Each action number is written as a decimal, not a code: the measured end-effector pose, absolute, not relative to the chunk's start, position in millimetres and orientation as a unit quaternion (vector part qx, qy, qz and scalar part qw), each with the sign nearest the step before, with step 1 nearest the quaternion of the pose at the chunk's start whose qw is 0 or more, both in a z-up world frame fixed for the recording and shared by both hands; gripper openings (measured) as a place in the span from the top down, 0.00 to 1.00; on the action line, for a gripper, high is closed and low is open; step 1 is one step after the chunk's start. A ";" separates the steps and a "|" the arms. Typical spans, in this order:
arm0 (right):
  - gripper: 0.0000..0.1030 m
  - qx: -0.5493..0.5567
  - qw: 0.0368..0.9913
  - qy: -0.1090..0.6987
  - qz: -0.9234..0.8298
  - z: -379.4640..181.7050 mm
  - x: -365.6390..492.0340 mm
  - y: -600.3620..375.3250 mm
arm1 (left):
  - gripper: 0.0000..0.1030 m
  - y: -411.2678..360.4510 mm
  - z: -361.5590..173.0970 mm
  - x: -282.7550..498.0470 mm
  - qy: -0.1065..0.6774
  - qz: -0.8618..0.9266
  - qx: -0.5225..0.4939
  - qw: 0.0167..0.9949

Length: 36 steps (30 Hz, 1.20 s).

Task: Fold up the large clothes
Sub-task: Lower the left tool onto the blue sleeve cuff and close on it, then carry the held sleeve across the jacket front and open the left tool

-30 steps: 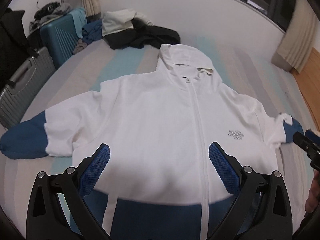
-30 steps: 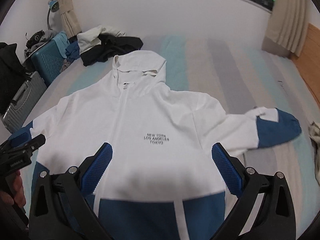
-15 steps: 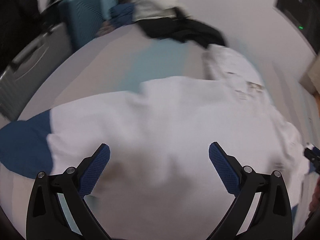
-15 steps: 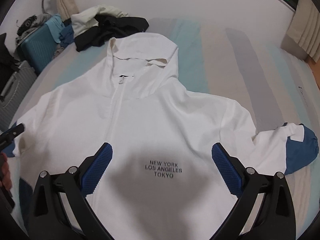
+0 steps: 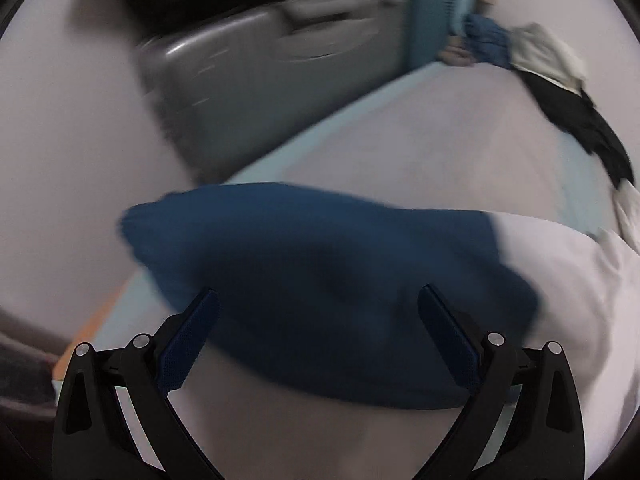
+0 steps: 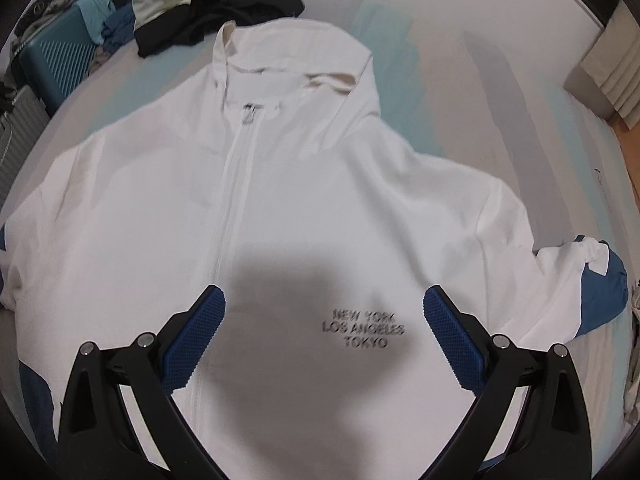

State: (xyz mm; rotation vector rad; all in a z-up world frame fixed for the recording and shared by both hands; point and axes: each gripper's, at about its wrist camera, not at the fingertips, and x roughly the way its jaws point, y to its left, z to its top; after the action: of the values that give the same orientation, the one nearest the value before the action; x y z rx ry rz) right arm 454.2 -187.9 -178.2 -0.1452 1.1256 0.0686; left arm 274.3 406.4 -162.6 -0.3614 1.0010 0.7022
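A white zip hoodie (image 6: 320, 184) with blue cuffs and hem lies flat, front up, on the striped bed (image 6: 500, 92). Its chest print reads NEW YORK LOS ANGELES TOKYO. My right gripper (image 6: 322, 308) is open and empty, hovering close over the chest. Its right sleeve ends in a blue cuff (image 6: 604, 288). My left gripper (image 5: 318, 308) is open and empty just above the blue end of the left sleeve (image 5: 320, 280), near the bed's left edge. The left view is blurred.
A grey suitcase (image 5: 260, 80) and a teal suitcase (image 6: 52, 56) stand beside the bed on the left. A pile of dark and cream clothes (image 6: 208, 8) lies at the far left corner of the bed. A curtain (image 6: 616, 60) hangs at the right.
My left gripper has swung left from the hoodie's body to the blue left cuff. My right gripper has moved forward and lower over the chest. Both stay open.
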 end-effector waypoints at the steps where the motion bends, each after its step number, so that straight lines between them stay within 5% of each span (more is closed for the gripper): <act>1: 0.07 -0.073 0.840 0.536 0.031 -181.3 453.1 -184.6 | 0.06 424.6 -163.3 262.9 0.467 0.334 -0.174 0.800; 9: 0.07 -0.072 0.826 0.559 0.008 -195.1 450.3 -170.9 | 0.06 513.3 -186.2 230.5 0.471 0.342 -0.219 0.783; 24: 0.07 -0.081 0.824 0.560 0.016 -197.5 454.2 -134.1 | 0.06 540.5 -220.6 234.0 0.482 0.296 -0.274 0.778; 36: 0.07 -0.079 0.822 0.564 0.008 -201.7 446.9 -140.1 | 0.62 517.3 -199.4 254.2 0.476 0.281 -0.263 0.791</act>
State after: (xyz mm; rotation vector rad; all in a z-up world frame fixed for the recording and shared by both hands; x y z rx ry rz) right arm 446.9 -140.1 -201.7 -0.1681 1.2004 0.0169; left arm 254.2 517.3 -199.4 -0.5652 1.0256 0.6044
